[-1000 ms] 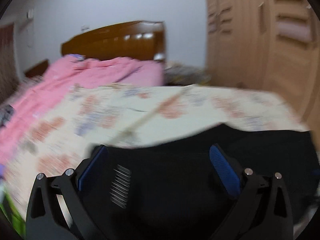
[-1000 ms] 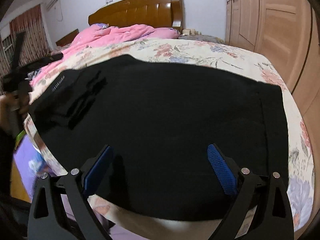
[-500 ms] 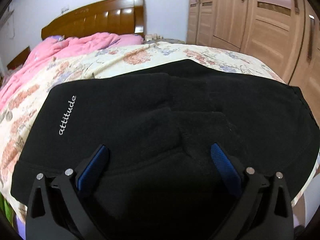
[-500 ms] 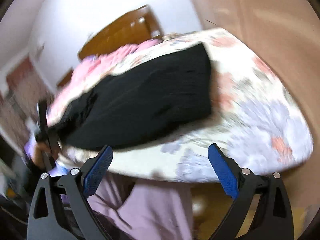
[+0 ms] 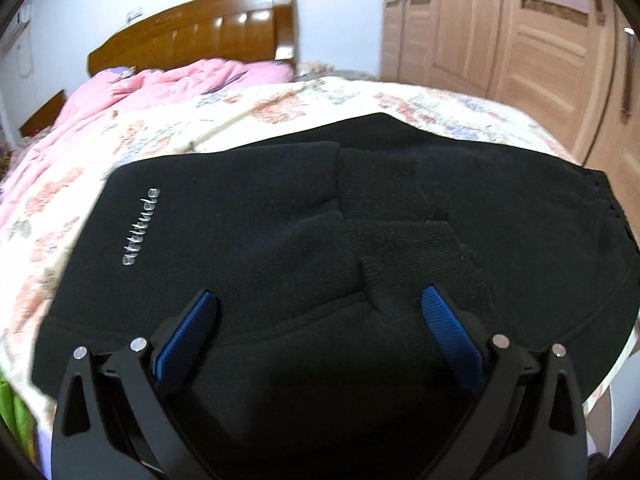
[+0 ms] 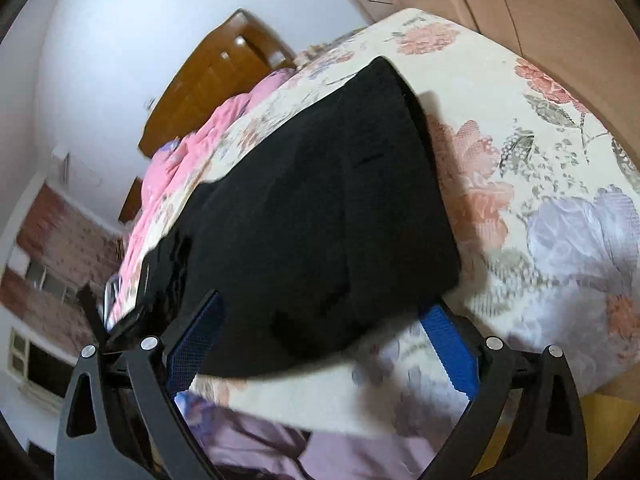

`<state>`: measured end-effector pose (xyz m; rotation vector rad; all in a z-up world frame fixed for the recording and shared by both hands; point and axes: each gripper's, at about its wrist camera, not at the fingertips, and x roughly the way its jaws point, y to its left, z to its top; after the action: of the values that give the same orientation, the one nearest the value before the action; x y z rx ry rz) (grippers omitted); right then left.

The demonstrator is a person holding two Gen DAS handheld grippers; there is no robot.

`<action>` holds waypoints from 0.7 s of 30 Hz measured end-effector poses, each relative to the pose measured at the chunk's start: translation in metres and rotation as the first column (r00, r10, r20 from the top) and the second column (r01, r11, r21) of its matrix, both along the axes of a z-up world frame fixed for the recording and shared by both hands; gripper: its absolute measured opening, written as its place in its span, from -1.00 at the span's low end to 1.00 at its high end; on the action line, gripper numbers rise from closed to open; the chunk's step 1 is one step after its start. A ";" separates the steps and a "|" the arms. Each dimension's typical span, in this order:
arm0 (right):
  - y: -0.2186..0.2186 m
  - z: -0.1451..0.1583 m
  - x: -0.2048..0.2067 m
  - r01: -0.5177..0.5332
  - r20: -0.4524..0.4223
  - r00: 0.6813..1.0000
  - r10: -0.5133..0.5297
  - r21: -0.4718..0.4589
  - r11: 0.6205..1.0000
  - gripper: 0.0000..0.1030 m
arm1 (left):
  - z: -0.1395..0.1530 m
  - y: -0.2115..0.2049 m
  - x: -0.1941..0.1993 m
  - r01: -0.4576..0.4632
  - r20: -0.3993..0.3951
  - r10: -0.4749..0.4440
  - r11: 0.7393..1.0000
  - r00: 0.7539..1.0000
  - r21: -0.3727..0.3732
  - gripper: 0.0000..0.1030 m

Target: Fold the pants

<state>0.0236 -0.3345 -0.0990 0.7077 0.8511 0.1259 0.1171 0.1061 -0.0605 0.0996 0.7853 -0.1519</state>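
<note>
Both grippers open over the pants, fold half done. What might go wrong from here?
1. The black pants lie at the bed's near edge; a tug may slide them off.
2. The ribbed cuffs sit bunched, so folding now may lock in a lump.
3. The right gripper view is blurred; aim may drift.

Folded black fleece pants cover the near part of the cream floral bedsheet; bare sheet lies open beyond them and along their right edge. A crumpled pink quilt occupies the far left, wooden wardrobe doors bound the right.
</note>
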 end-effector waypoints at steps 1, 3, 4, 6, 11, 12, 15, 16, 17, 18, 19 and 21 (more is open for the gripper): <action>-0.003 -0.001 0.000 0.015 -0.004 1.000 -0.014 0.021 1.000 0.84 | 0.009 -0.005 -0.006 -0.011 0.022 0.011 1.000 1.000 0.006 0.85; -0.006 -0.001 -0.002 0.017 0.009 1.000 -0.018 0.043 0.999 0.84 | 0.033 -0.019 -0.024 0.061 0.088 -0.058 0.998 0.994 -0.030 0.82; -0.006 -0.001 -0.003 0.016 0.016 1.000 -0.016 0.049 0.999 0.85 | 0.048 -0.035 -0.035 0.145 0.114 -0.138 0.988 0.984 -0.051 0.83; -0.006 -0.001 -0.002 0.011 0.018 1.000 -0.012 0.063 0.998 0.87 | 0.060 -0.068 -0.046 0.265 0.100 -0.260 0.963 0.960 -0.047 0.96; -0.019 -0.003 -0.004 0.004 0.016 1.000 -0.006 0.138 0.990 0.85 | 0.034 -0.182 -0.051 0.529 -0.043 -0.532 0.846 0.845 -0.068 0.96; -0.020 -0.002 -0.002 0.005 0.013 1.000 -0.007 0.148 0.989 0.85 | 0.029 -0.204 -0.050 0.545 -0.041 -0.545 0.838 0.837 -0.018 0.96; -0.021 -0.002 0.001 0.004 0.012 1.000 -0.006 0.182 0.983 0.86 | 0.019 -0.242 -0.045 0.525 -0.027 -0.526 0.842 0.850 0.129 0.96; -0.022 -0.001 0.001 0.004 0.030 1.000 -0.010 0.212 0.977 0.86 | 0.009 -0.254 -0.037 0.512 -0.046 -0.513 0.841 0.857 0.174 0.96; -0.024 -0.001 0.000 0.007 0.055 0.998 -0.021 0.241 0.971 0.86 | 0.005 -0.254 -0.029 0.512 -0.059 -0.509 0.845 0.859 0.155 0.97; -0.027 0.001 -0.002 0.000 0.092 0.995 -0.026 0.276 0.961 0.86 | 0.002 -0.249 -0.023 0.505 -0.063 -0.501 0.857 0.863 0.099 0.97; -0.029 0.005 -0.004 -0.022 0.150 0.988 -0.026 0.313 0.950 0.86 | -0.002 -0.241 -0.011 0.489 -0.094 -0.486 0.873 0.869 0.008 0.97; -0.031 0.012 -0.004 -0.049 0.202 0.979 -0.020 0.332 0.942 0.86 | -0.006 -0.224 0.007 0.462 -0.125 -0.482 0.873 0.867 -0.158 0.97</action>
<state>0.0195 -0.3658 -0.0871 0.9907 0.6440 0.3570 0.1238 -0.1180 -0.0661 0.1644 0.8998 -0.6841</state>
